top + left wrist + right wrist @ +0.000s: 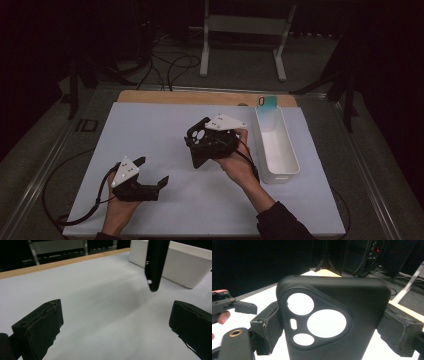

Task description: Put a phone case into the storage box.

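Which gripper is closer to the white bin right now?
Right. The right gripper, holding the black phone case, sits just left of the white bin; the left gripper is farther left.

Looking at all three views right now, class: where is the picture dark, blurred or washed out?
High view: dim, surroundings black. Left gripper view: its jaws are soft, the white bin sharper. Right gripper view: the black phone case is close and slightly soft, its cutouts washed white.
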A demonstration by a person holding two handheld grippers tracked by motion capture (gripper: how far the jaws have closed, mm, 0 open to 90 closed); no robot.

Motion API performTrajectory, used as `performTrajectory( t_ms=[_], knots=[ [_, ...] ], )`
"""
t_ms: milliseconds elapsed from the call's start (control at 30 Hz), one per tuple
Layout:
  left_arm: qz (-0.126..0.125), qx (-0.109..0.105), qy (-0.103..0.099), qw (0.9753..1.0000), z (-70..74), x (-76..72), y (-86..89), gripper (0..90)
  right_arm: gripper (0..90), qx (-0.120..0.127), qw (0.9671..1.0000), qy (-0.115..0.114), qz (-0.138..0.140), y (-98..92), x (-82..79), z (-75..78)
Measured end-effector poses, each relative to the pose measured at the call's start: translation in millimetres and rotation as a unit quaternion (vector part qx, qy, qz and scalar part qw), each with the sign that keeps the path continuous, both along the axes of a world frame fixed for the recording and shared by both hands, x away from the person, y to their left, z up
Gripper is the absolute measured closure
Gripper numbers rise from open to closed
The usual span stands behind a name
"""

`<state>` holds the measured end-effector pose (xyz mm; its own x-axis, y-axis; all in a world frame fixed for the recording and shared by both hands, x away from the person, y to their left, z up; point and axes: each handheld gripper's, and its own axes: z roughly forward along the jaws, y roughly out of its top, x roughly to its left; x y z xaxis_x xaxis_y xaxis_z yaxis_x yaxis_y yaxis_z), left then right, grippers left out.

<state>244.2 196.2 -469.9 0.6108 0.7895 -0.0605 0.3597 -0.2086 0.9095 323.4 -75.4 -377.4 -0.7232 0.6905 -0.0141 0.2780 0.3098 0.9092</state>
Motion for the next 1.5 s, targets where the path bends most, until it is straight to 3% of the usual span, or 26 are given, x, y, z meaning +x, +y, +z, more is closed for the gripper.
performTrajectory(
  t_ms=[400,633,800,1100,1233,1500],
  knots=[
    [0.022,0.005,-0.012,0.9997,-6.9,-8.7,21.3,0.0,14.0,0.002,0.9999,-0.004,-0.017,-11.5,6.4,5.8],
    [0.017,-0.002,-0.02,0.9997,-9.5,-14.6,30.3,0.0,14.0,0.006,0.9996,-0.006,-0.026,-17.0,9.5,9.5],
    [0.024,0.015,-0.023,0.9993,-11.7,-18.3,32.2,0.0,14.0,0.009,0.9994,-0.007,-0.032,-21.0,13.2,11.8],
    [0.032,0.004,-0.018,0.9993,-17.4,-20.7,39.4,0.0,13.9,0.019,0.9983,-0.008,-0.054,-35.3,22.5,17.7],
    [0.037,0.011,-0.021,0.999,-18.4,-21.7,40.5,0.0,14.0,0.021,0.9977,-0.01,-0.063,-42.5,27.2,21.4],
    [0.047,-0.006,-0.021,0.9987,-19.5,-21.4,44.1,0.0,13.8,0.038,0.9951,-0.006,-0.091,-61.6,42.2,28.3]
  ],
)
